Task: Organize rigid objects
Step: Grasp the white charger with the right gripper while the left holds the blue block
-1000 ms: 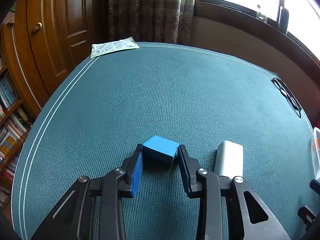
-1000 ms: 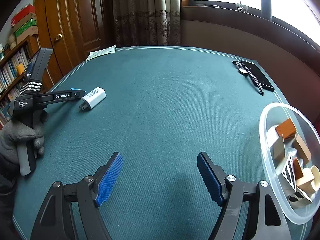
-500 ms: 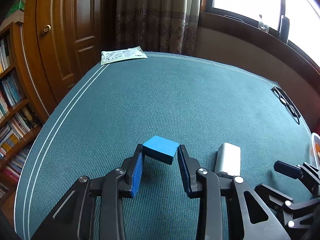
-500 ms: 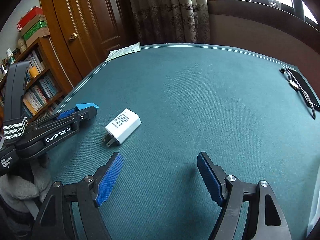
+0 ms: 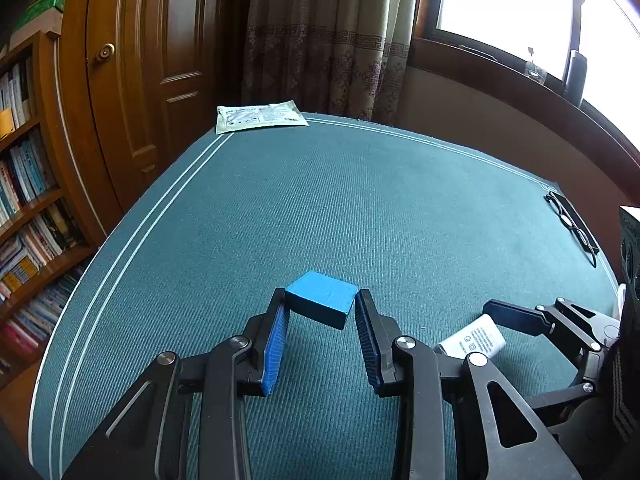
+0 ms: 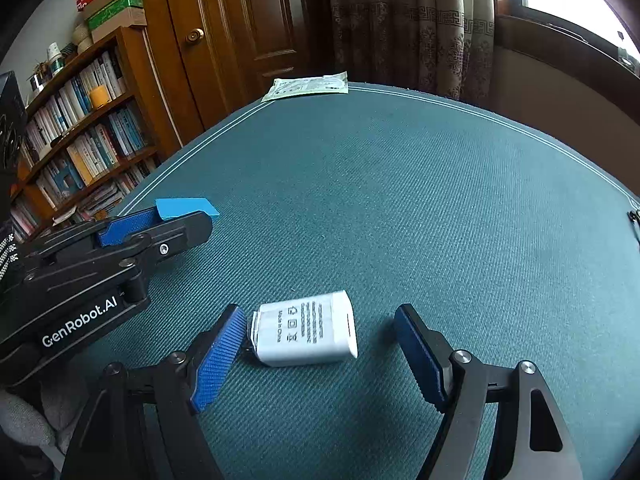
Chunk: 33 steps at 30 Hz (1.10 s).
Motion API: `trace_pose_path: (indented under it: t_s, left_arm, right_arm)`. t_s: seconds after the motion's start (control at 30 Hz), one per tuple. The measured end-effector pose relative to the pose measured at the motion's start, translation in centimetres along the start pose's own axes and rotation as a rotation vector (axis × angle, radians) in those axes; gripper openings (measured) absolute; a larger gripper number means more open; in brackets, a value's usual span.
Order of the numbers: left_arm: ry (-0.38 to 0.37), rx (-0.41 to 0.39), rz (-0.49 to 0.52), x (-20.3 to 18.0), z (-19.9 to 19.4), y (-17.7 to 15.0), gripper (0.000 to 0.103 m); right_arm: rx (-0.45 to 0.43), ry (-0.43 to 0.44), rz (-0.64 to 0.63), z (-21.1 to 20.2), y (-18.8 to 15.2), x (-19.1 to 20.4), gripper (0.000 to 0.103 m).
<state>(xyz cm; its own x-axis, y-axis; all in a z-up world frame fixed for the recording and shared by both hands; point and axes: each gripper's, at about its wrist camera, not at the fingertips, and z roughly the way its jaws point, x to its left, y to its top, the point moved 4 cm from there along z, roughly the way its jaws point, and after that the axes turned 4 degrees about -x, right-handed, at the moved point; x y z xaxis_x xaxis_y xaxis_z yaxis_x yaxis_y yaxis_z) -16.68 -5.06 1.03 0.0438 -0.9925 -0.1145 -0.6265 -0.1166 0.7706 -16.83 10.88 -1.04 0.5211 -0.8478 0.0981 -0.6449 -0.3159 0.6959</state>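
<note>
Where the right wrist view begins, at its lower edge, the right gripper (image 6: 320, 344) stands with its jaws spread wide, one blue-ribbed pad at about 7 o'clock and the other at 5 o'clock, both clear of the surface item between them. Item one: a white charger block (image 6: 306, 334), lying flat on the table (image 6: 440, 200), printed face up, its prong end just beside the 7 o'clock pad and a wider gap on the other side; no pad presses it. Item two: the left gripper (image 5: 320, 312), seen from its own camera with jaws drawn in and pinching a blue block (image 5: 322, 298) at the fingertips, the block tilted and held off the cloth. In the right wrist view the same gripper (image 6: 182, 220) enters from 9 o'clock, with the block (image 6: 186, 207) showing at its tip. A gloved hand (image 6: 24, 424) shows at 8 o'clock below it. Surface: teal ribbed cloth with a double white border line. Further out, at 3 o'clock in the left wrist view, a pair of glasses (image 5: 572, 224) lies near the table edge. At 12 o'clock, on the far rim, a printed packet (image 5: 260, 117) lies flat. Beyond the table: a wooden door (image 5: 160, 60), a patterned curtain (image 5: 332, 40), a bookshelf (image 6: 80, 128) at 10 o'clock and a bright window (image 5: 520, 0) at 1 o'clock.
</note>
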Motion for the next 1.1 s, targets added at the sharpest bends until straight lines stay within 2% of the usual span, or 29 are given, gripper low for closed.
trace_pose_path:
  t_s: [0.33, 0.43, 0.53, 0.7, 1.1]
  left_arm:
    - [0.006, -0.002, -0.009, 0.1, 0.0, -0.2, 0.035]
    - [0.009, -0.004, -0.010, 0.1, 0.0, -0.2, 0.035]
    - [0.009, -0.004, -0.008, 0.1, 0.0, -0.2, 0.035]
    - [0.013, -0.007, 0.011, -0.3, -0.1, -0.3, 0.035]
    - [0.049, -0.037, 0.059, -1.6, -0.7, -0.5, 0.035]
  right_arm:
    - [0.000, -0.036, -0.029, 0.0, -0.5, 0.6, 0.079]
    - [-0.002, -0.053, -0.039, -0.1, -0.7, 0.9, 0.072]
    - [-0.005, -0.050, -0.048, -0.3, -0.8, 1.4, 0.058]
    - [-0.014, -0.054, -0.037, -0.9, -1.1, 1.5, 0.050]
    - [-0.035, -0.040, 0.076, -3.6, -2.6, 0.0, 0.048]
